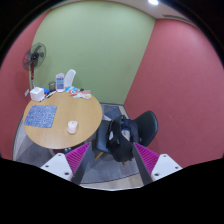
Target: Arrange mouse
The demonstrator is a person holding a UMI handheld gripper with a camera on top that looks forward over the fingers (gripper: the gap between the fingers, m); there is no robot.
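Round wooden table (85, 120) with blue mat (43, 116), white cup (72, 127)

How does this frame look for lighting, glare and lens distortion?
Gripper view: strong fisheye bend, so the walls and the round wooden table curve. A bright ceiling light glares at the top, while the room is evenly lit and soft. The chair with a dark bag is murky, with detail lost. The tongs are open and hold nothing. No mouse can be made out.

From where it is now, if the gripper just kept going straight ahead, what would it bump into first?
Probably the black chair with a dark bag on it, directly beyond the open fingers. The round wooden table sits off to one side. Depth is hard to judge.
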